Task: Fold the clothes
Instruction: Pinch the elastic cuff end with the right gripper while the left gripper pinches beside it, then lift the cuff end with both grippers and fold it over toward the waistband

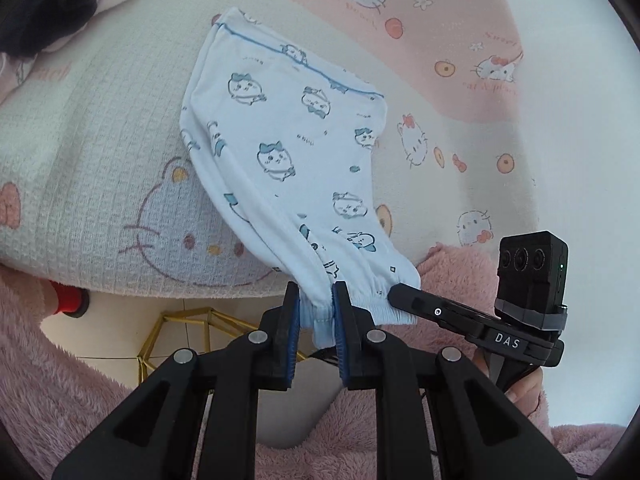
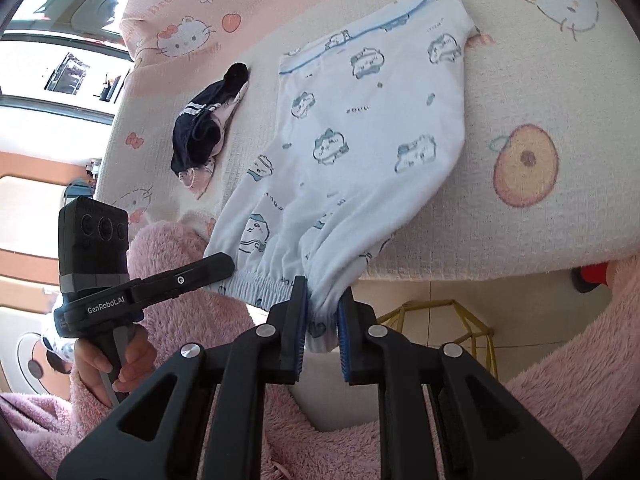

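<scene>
Now the left gripper [image 1: 315,312] pinches one end of the stretchy waistband of the pale blue printed pants [image 1: 288,152] — and the right gripper [image 2: 323,312] pinches the other end. The pants hang from the claws onto the cat-print bed cover [image 1: 100,120], legs lying flat.

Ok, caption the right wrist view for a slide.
Both grippers, right gripper and left gripper, pinch the waistband of printed shorts on a cartoon-print blanket.

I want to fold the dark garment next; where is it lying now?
In the right wrist view the dark garment lies crumpled on the cartoon-print cover, just left of the light blue printed shorts.
</scene>
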A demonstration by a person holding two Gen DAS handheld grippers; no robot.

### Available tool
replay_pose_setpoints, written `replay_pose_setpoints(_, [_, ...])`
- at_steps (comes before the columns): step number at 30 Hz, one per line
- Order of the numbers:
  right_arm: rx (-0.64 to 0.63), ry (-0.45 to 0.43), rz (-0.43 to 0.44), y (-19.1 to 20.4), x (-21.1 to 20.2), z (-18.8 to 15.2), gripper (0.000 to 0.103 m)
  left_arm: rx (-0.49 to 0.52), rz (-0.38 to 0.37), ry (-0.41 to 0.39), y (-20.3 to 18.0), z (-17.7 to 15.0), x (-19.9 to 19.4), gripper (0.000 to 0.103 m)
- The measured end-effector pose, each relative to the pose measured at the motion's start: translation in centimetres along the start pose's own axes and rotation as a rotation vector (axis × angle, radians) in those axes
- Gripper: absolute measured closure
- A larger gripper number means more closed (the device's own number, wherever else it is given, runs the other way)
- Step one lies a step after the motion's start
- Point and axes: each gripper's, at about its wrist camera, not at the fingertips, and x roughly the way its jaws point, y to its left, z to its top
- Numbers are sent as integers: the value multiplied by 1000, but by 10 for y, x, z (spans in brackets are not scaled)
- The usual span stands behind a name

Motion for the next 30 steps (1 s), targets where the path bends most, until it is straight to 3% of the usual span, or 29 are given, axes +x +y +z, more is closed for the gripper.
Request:
replay_pose_setpoints(5, [5,-48,35,6,-12,44,89,-46,-64,-28,3,41,0,86])
replay_pose_setpoints(10, [0,-78,20,15,-12,79,87,-21,-6,-80,-12,57,-6,86])
replay_pose_setpoints(14, [-58,-53,-14,25,-12,62,87,-82,2,-27,1,24,-1,86])
replay_pose_setpoints(20, [48,54,22,-3,8,20,87,-189,-34,53,36,0,17,86])
replay_pose_setpoints(26, [78,28,40,-11,8,39,86,-113,-37,3,19,38,14,86])
replay_pose_setpoints(30, [72,-26,4,-17,13,82,79,-83,-20,-11,16,82,30,86])
